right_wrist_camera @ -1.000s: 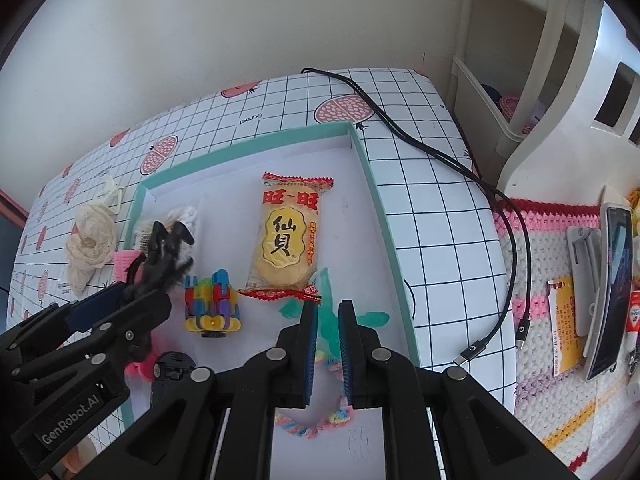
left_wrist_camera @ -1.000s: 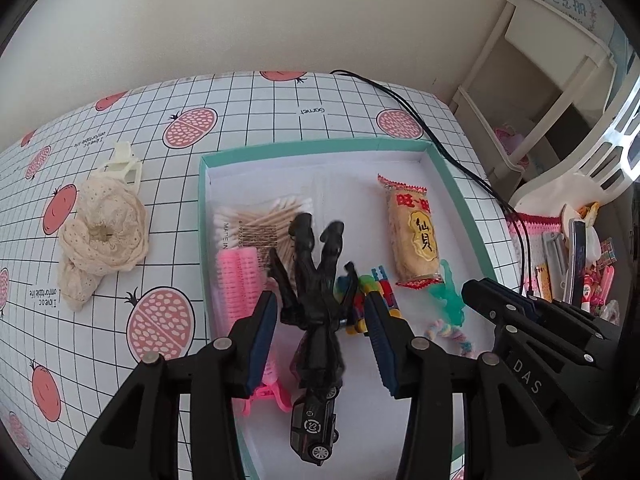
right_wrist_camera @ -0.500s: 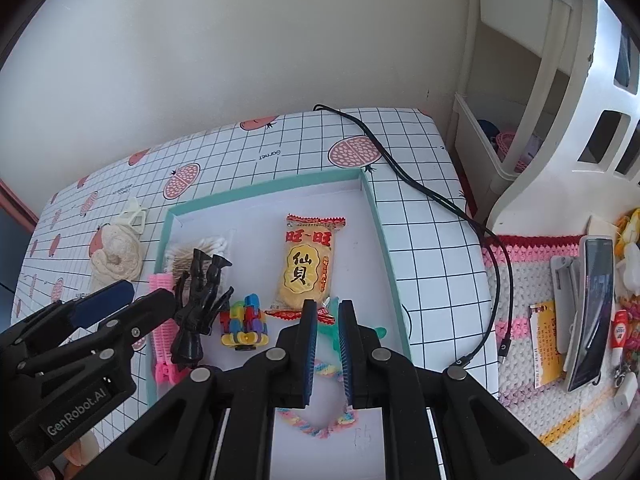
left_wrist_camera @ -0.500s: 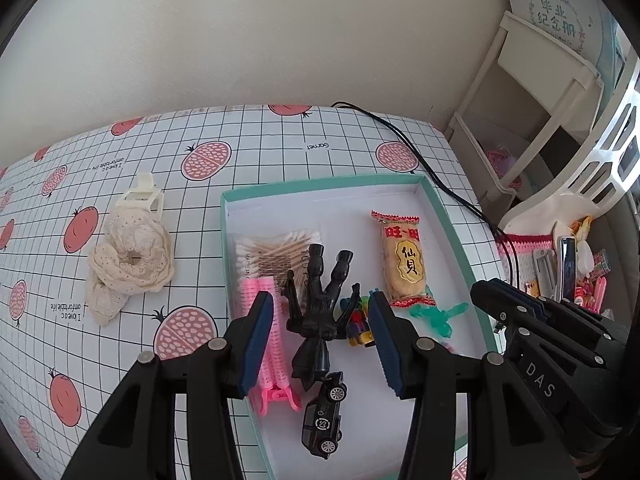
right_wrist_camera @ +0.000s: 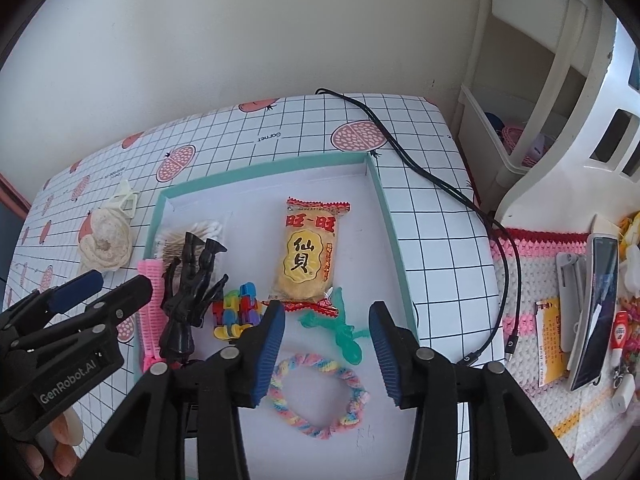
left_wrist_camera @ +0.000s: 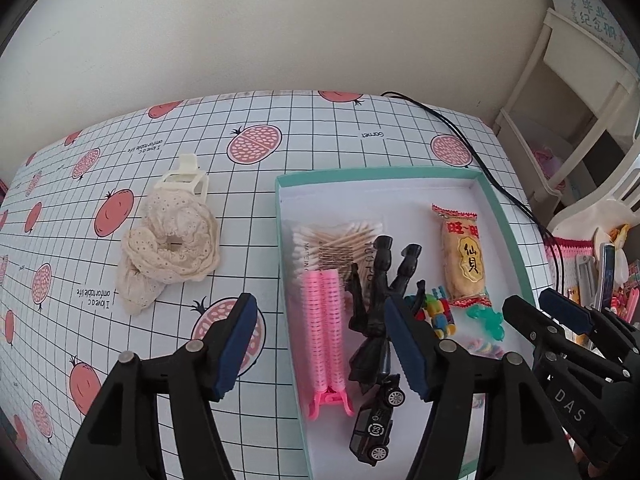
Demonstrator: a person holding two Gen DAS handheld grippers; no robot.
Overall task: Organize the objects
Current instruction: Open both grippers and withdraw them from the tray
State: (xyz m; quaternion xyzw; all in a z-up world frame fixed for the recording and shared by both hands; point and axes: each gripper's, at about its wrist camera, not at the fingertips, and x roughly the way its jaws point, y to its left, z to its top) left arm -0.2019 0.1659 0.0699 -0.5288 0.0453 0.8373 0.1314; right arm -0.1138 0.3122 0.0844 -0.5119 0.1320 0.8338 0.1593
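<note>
A teal-rimmed white tray holds a cotton swab pack, pink hair rollers, a black figure, a black toy car, a colourful block toy and a rice cracker packet. Left of the tray lie a cream scrunchie and a cream clip. My left gripper hangs open and empty over the tray's left rim. My right gripper is open above a pastel braided ring and a green toy, holding nothing.
A black cable runs across the checked tablecloth right of the tray. Beyond the table's right edge sit a crochet mat with a phone and small items, and a white shelf. A hand shows at bottom left.
My right gripper has gone from shut to open. My left gripper has spread wider and shifted left, off the black figure. Both grippers have drawn back from the tray.
</note>
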